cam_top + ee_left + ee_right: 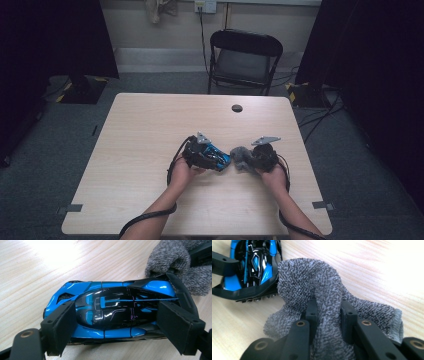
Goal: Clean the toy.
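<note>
Tongs in both hands meet near the middle of the counter [150, 130], toward the person's edge. The left tongs [116, 328] straddle a blue and black toy car [112, 312] that lies on the wood, one pad at the car's nose and the other at its tail by the black rear wing; whether the pads press on the car or stand just off it I cannot tell. The right tongs [328, 312] are clamped on a fold of grey cloth [312, 282], their jaws close together with the fabric pinched between them. The cloth bunches up over the jaws and touches the car's rear wing. In the high view the left tongs [220, 162] and right tongs [245, 159] point at each other, car [217, 155] and cloth [241, 155] just beside one another.
</note>
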`<state>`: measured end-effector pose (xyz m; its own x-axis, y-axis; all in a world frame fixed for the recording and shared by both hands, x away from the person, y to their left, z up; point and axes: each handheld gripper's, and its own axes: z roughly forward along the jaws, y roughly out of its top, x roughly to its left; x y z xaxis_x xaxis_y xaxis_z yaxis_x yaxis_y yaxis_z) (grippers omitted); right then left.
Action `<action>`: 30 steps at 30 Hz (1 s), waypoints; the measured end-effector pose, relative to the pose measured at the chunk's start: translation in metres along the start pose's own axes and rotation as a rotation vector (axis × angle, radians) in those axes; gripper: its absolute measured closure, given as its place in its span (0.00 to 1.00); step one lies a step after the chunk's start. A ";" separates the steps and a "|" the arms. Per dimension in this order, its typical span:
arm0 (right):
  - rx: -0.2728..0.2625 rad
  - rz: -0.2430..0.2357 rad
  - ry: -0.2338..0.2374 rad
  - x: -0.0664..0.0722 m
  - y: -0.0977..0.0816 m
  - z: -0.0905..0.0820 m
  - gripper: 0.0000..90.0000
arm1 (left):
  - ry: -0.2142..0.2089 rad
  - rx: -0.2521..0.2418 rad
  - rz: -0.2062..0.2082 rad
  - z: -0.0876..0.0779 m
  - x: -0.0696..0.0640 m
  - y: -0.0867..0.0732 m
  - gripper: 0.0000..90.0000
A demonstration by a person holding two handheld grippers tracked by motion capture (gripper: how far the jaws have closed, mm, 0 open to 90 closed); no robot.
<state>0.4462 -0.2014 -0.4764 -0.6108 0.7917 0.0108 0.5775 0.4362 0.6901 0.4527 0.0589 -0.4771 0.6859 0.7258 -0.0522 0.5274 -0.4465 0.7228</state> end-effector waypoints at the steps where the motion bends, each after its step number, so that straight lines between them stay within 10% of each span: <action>1: -0.002 0.001 0.003 0.000 0.000 -0.001 0.82 | 0.000 0.000 0.000 0.000 0.000 0.000 0.19; 19: -0.045 -0.042 0.096 0.014 -0.012 -0.033 0.82 | 0.000 0.007 0.001 0.000 0.000 0.001 0.19; 30: 0.034 -0.176 0.202 0.060 -0.019 -0.018 0.82 | 0.004 0.010 0.004 0.000 0.000 0.001 0.19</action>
<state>0.3888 -0.1698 -0.4752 -0.7972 0.6025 0.0394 0.4687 0.5764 0.6694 0.4527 0.0583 -0.4762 0.6859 0.7262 -0.0466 0.5300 -0.4548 0.7157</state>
